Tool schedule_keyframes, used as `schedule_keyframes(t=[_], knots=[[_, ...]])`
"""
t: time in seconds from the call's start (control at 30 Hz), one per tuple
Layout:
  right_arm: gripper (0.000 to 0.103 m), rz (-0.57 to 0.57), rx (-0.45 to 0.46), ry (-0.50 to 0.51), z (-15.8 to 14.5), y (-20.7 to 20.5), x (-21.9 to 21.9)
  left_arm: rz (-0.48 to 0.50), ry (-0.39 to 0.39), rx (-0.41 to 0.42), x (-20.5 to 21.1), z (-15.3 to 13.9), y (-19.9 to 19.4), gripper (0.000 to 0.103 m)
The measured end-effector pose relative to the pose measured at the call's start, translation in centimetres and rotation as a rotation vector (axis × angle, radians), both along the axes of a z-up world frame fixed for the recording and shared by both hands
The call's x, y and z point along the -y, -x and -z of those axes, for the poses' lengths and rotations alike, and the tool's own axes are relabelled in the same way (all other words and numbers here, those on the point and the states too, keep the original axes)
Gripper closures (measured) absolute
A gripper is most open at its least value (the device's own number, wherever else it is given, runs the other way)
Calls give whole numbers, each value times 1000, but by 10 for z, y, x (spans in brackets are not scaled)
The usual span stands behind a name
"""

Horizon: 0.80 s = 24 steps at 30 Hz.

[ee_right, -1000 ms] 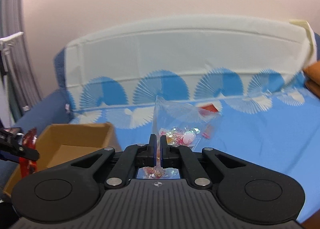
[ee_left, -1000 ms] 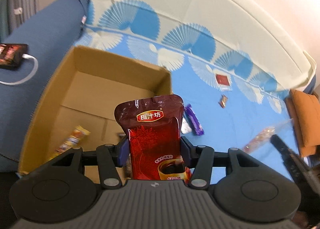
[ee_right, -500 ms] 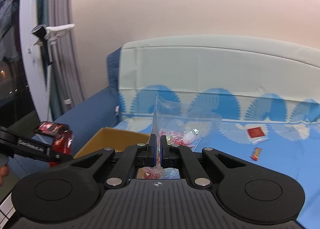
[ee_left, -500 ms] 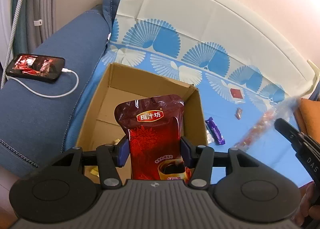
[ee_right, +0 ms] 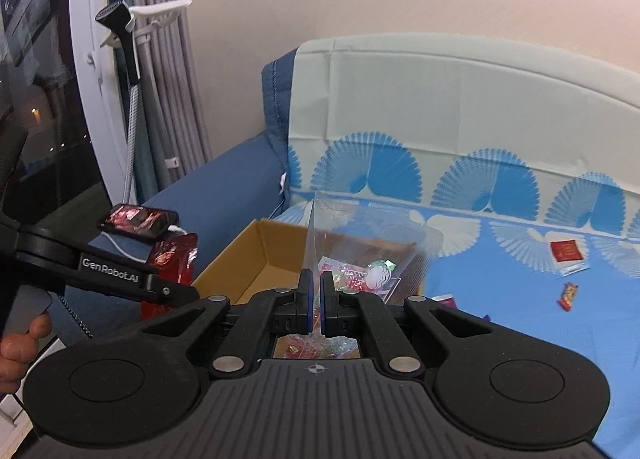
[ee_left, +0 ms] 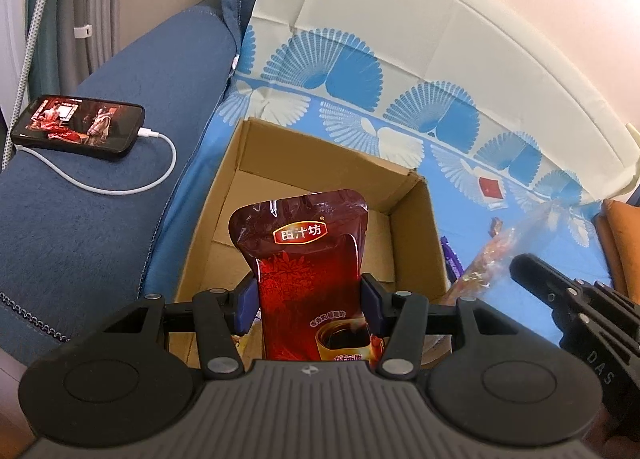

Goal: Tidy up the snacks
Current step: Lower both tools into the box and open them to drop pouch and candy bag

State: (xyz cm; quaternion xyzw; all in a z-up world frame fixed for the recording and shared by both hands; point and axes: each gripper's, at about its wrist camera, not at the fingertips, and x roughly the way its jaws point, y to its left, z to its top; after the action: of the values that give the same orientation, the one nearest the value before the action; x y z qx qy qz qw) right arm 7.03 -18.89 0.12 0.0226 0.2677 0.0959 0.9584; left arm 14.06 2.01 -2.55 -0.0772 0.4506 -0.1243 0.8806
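Note:
My left gripper [ee_left: 308, 301] is shut on a dark red drink pouch [ee_left: 306, 267] and holds it upright above the near end of an open cardboard box [ee_left: 416, 227]. The pouch also shows at the left of the right wrist view [ee_right: 174, 259]. My right gripper [ee_right: 316, 291] is shut on a clear bag of candies [ee_right: 360, 259], held above the box's [ee_right: 248, 259] near right edge. In the left wrist view that bag [ee_left: 496, 255] hangs blurred just right of the box.
The box sits on a blue fan-patterned cloth [ee_left: 532, 231] over a blue sofa. A purple bar [ee_left: 452, 259], a small candy [ee_right: 568, 295] and a red packet [ee_right: 566, 251] lie on the cloth. A charging phone [ee_left: 80, 127] rests on the sofa arm. An orange cushion [ee_left: 620, 235] is right.
Both grippers have swung left and risen toward the box, each still holding its snack. The right gripper and candy bag have come closer to the box's right side.

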Motion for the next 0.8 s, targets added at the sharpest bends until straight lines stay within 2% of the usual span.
schedule_keyframes(t=[0.5,0.8], knots=[[100,-19,-112,0,41,-54,-5,8,-54,-79,5,43,-49,45],[100,-42,-157,21,65,-87,-12,9,-114,-115,11,72,-73,44]])
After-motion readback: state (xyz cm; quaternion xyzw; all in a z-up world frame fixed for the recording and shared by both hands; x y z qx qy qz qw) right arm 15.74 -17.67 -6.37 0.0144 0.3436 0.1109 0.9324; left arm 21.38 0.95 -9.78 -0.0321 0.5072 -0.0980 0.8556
